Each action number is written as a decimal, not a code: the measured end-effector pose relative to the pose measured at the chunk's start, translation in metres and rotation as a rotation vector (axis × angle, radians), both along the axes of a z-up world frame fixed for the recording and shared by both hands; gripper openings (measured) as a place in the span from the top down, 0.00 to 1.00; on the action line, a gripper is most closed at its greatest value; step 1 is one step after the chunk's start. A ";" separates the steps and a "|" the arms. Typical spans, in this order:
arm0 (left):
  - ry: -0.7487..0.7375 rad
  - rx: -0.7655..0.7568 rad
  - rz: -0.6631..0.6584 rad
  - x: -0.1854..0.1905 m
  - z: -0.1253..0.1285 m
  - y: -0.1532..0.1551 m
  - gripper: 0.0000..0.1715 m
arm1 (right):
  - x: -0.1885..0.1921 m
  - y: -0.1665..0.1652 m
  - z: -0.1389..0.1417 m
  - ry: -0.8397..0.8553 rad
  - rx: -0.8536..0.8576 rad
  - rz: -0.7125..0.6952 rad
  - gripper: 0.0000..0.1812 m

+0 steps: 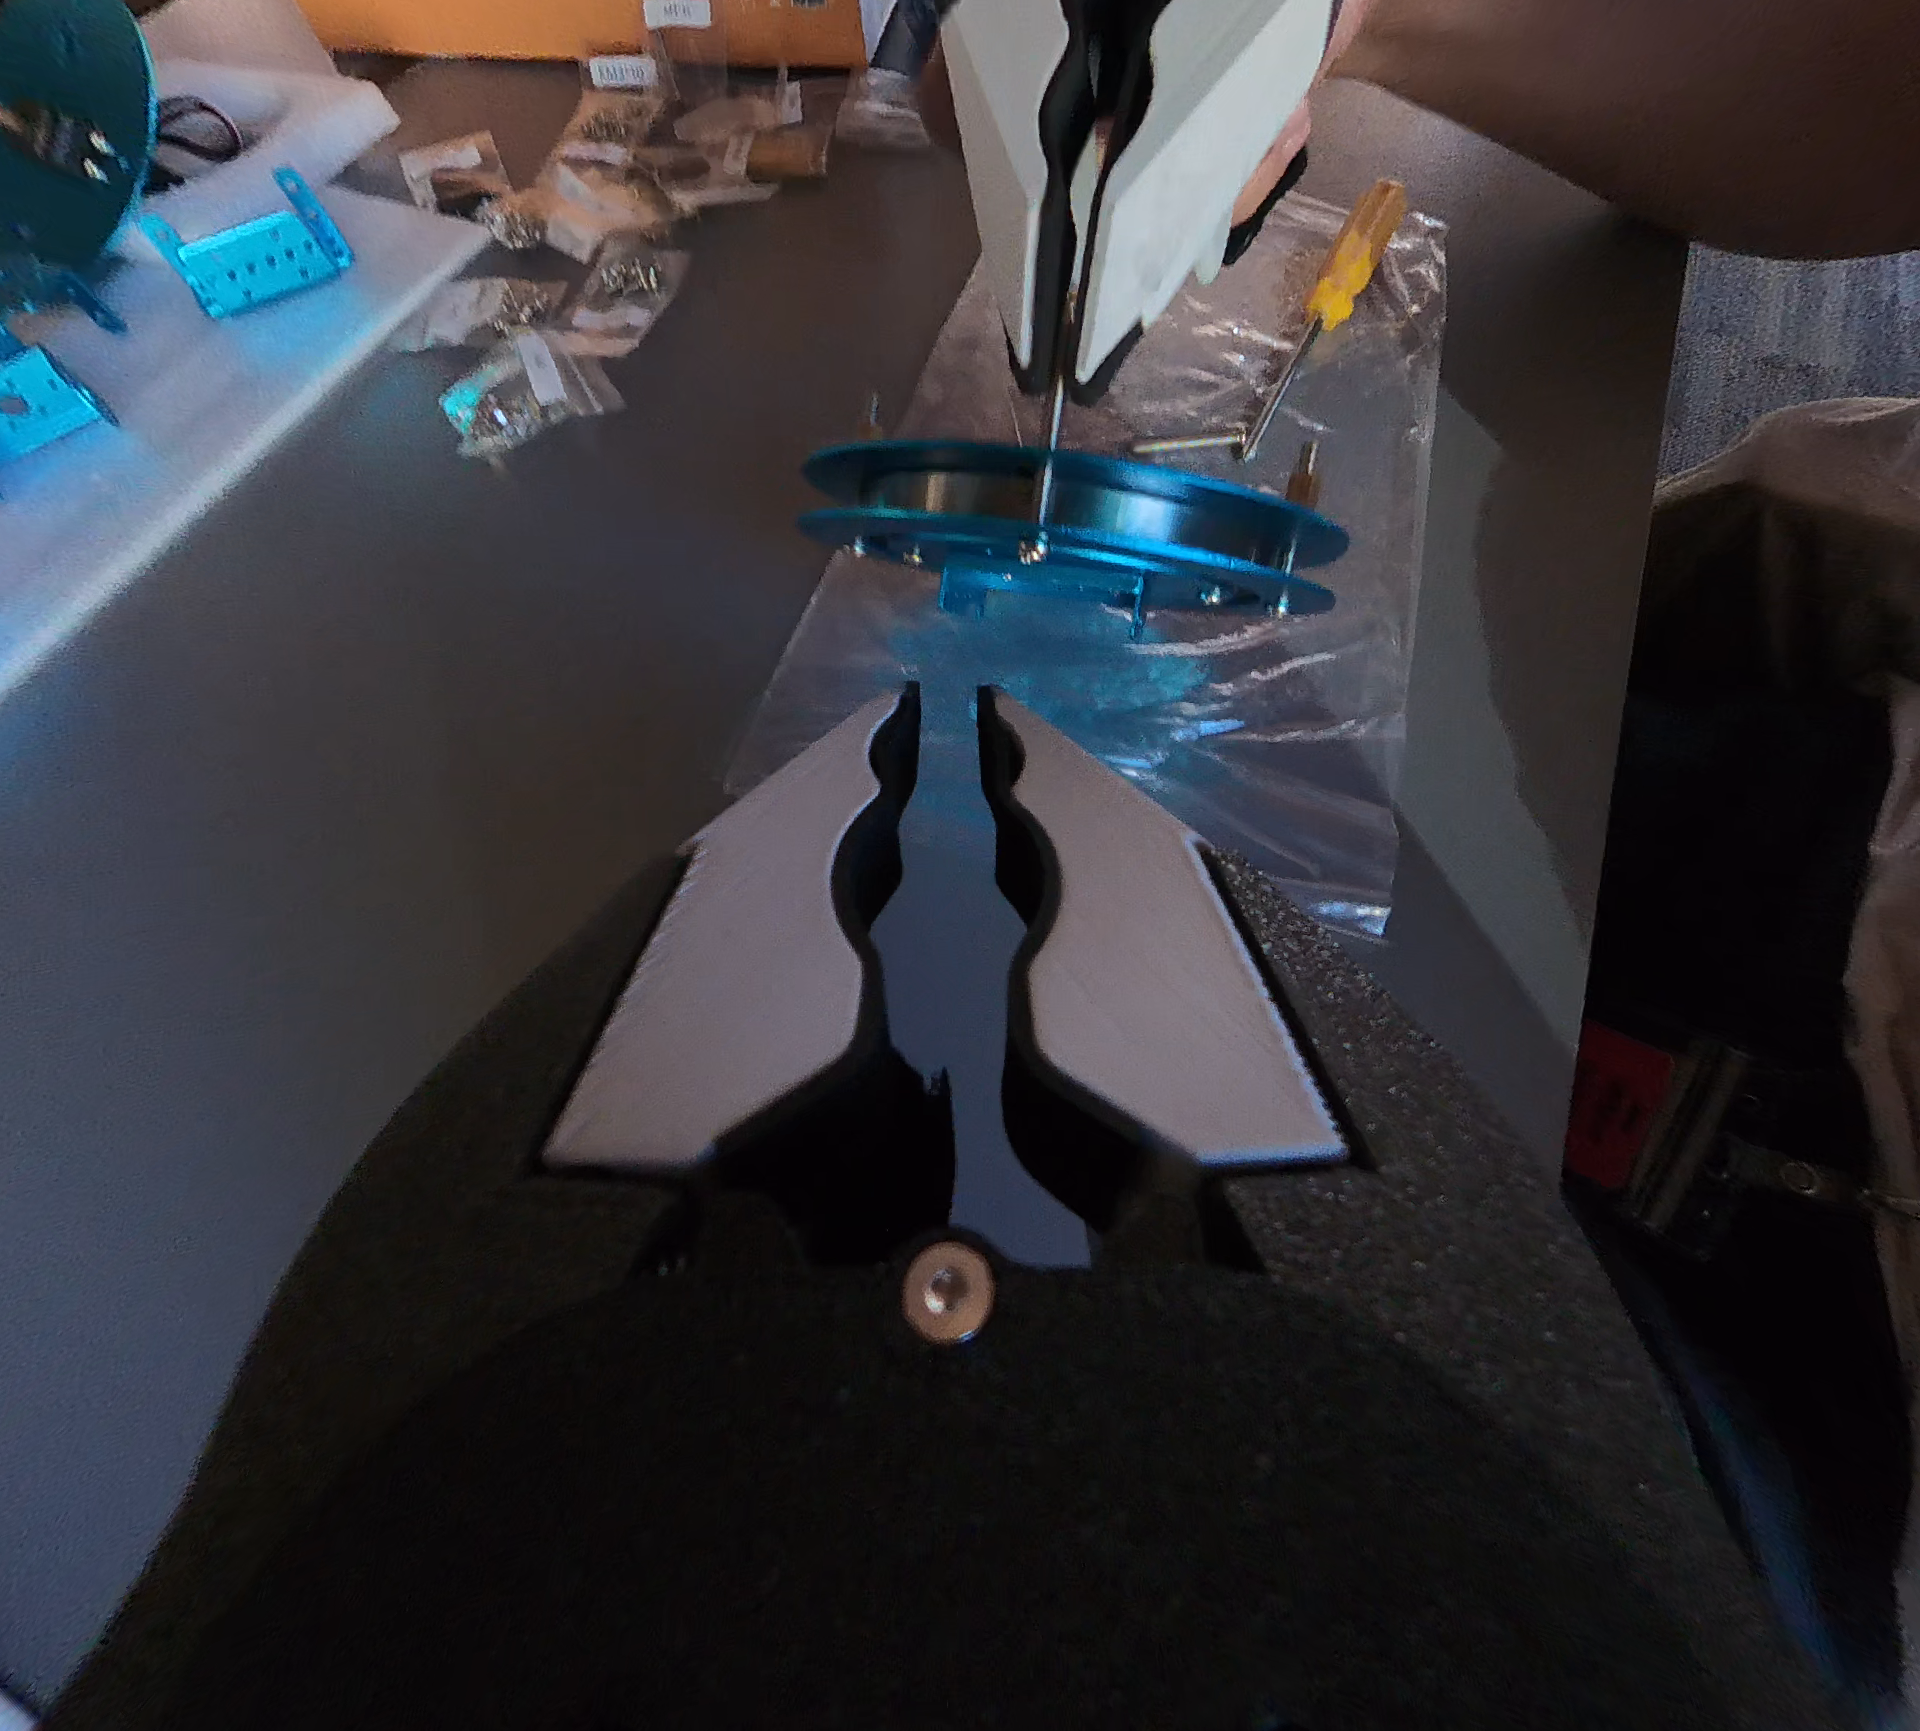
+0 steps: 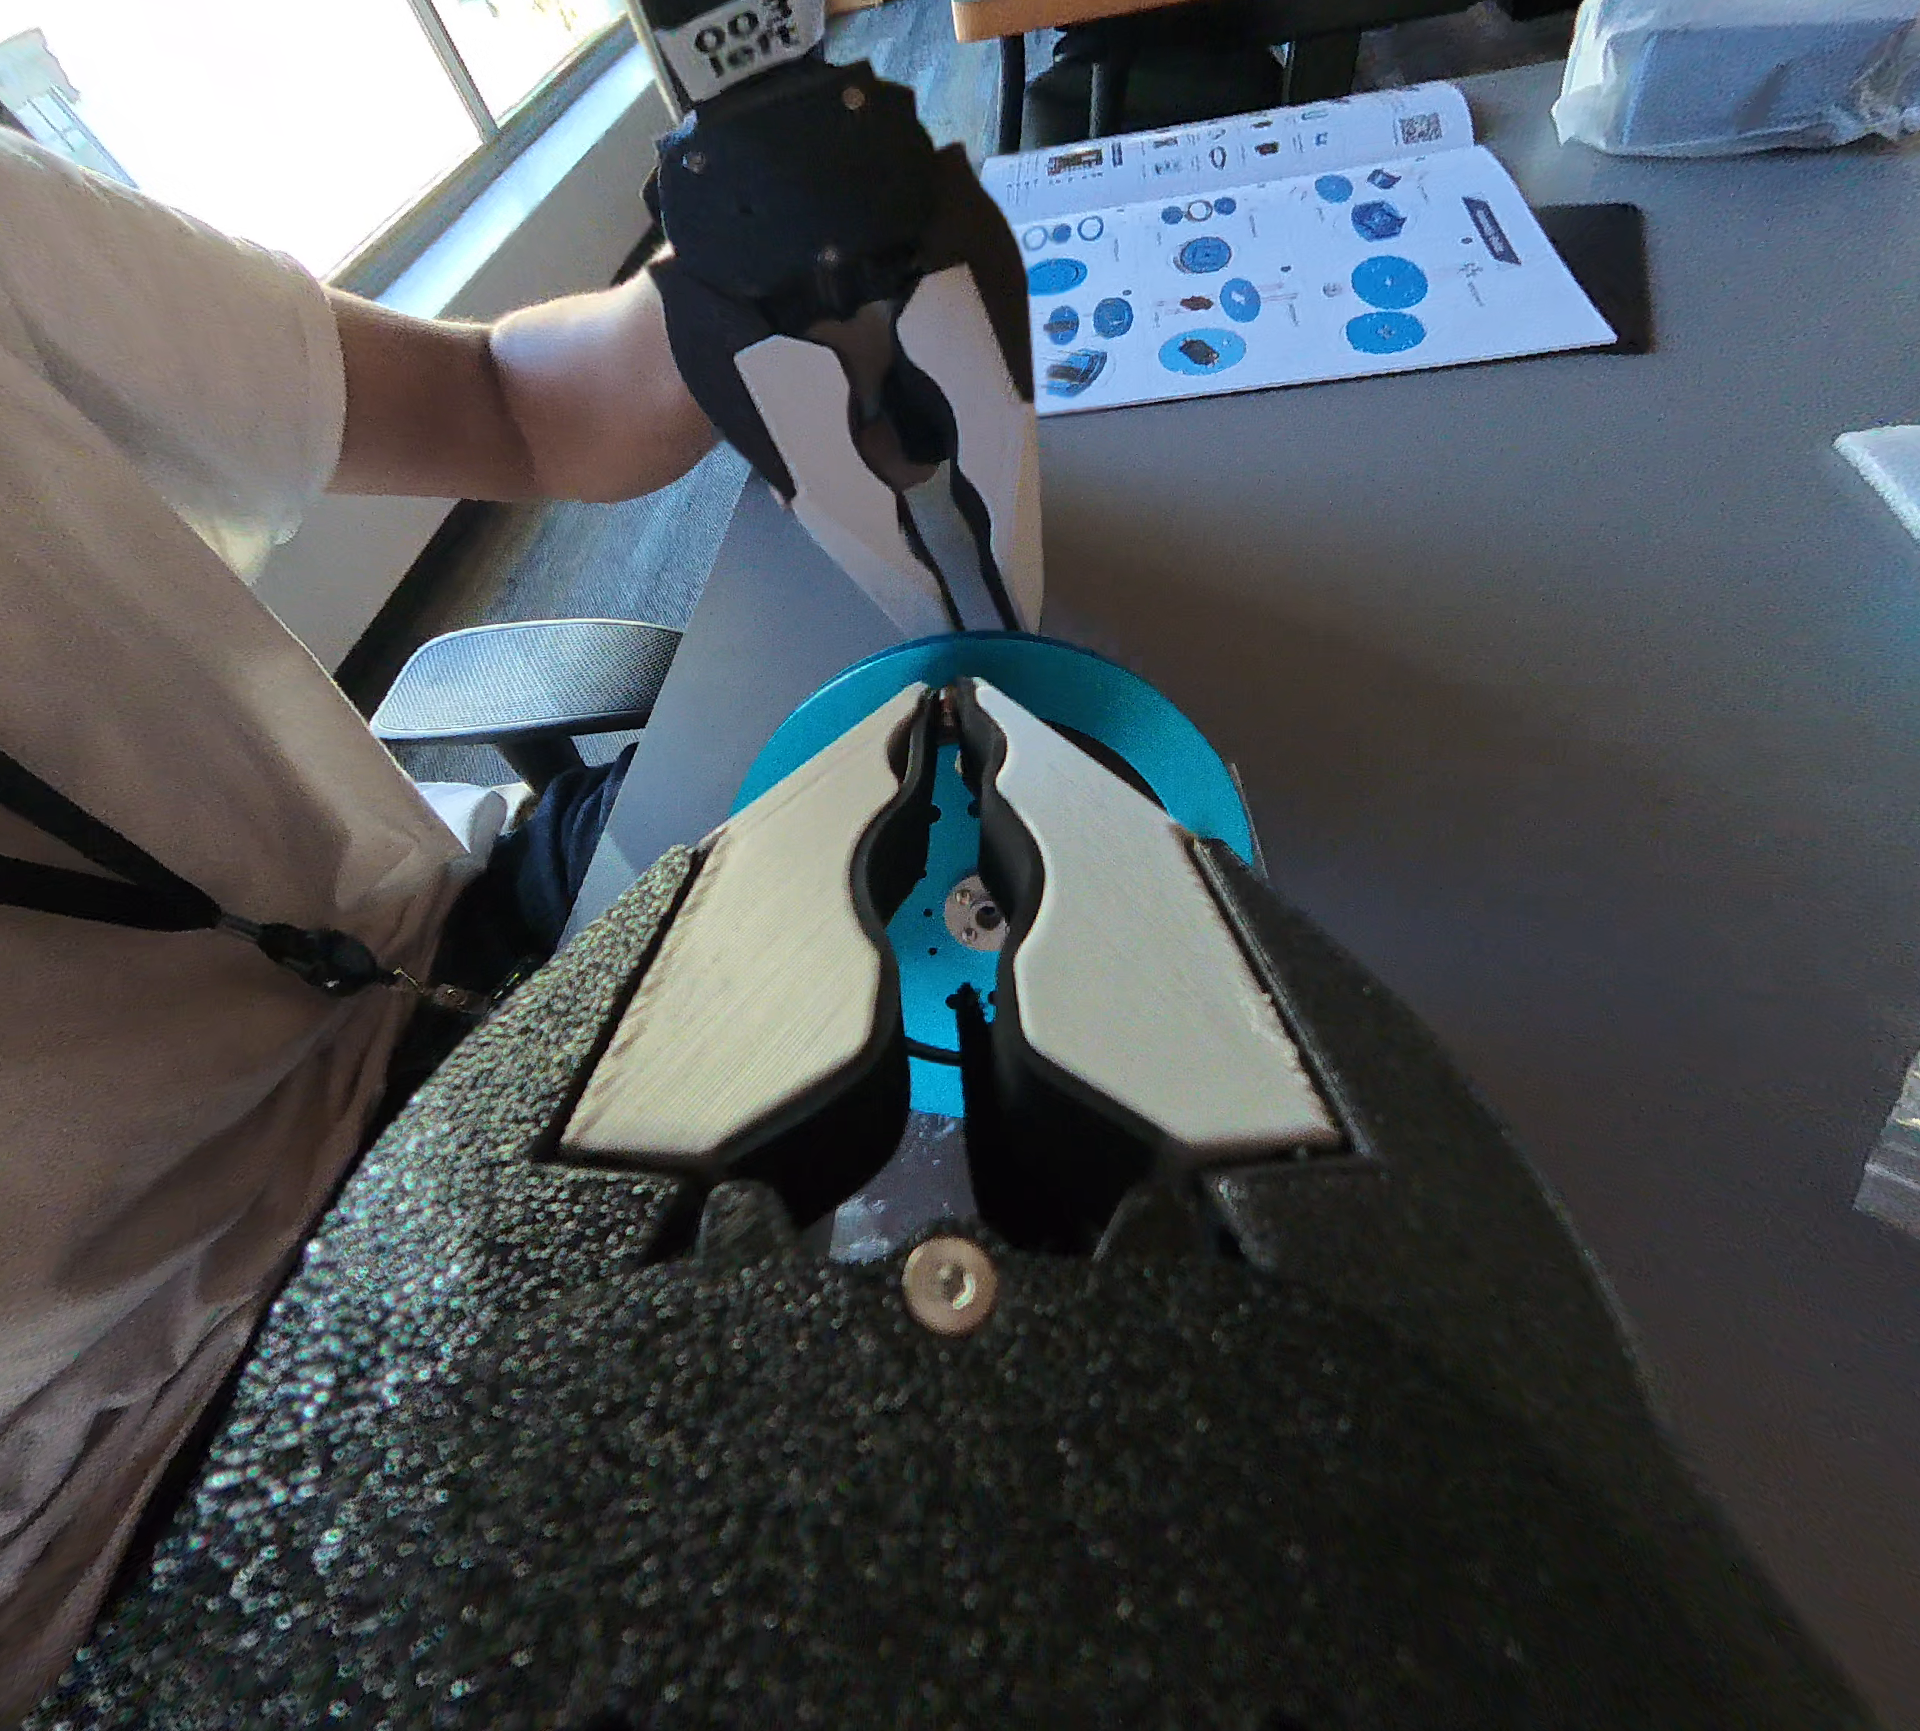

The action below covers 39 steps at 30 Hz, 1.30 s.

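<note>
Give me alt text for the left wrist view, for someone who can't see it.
The right gripper reaches down from above, shut on a thin metal pin standing in a blue two-disc assembly on clear plastic sheeting. The left gripper sits just short of the discs, slightly open and empty. A yellow-handled screwdriver lies beyond; small hardware bags are scattered left.

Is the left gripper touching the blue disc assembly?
Apart. In the left wrist view, clear plastic sheet shows between the left gripper and the blue disc assembly.
</note>
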<state>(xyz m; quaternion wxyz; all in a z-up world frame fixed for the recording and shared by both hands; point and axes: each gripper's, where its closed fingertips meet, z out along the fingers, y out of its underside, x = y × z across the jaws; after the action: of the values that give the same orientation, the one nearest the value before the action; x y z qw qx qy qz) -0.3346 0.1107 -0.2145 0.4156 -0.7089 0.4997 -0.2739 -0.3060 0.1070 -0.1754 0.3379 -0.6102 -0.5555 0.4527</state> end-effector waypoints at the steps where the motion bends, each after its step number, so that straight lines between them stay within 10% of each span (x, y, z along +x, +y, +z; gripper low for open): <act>1: 0.000 0.017 -0.007 0.001 0.007 0.003 0.94 | 0.002 0.001 0.001 0.011 -0.009 -0.001 0.99; 39: -0.247 -0.016 -0.288 0.055 0.037 0.009 0.93 | 0.040 0.017 0.006 0.200 -0.265 0.046 0.98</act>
<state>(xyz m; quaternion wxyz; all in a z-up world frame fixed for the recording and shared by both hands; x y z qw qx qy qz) -0.2796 0.1196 -0.1776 0.4245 -0.5942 0.5390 -0.4198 -0.2659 0.1237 -0.1692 0.2978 -0.5885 -0.4684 0.5879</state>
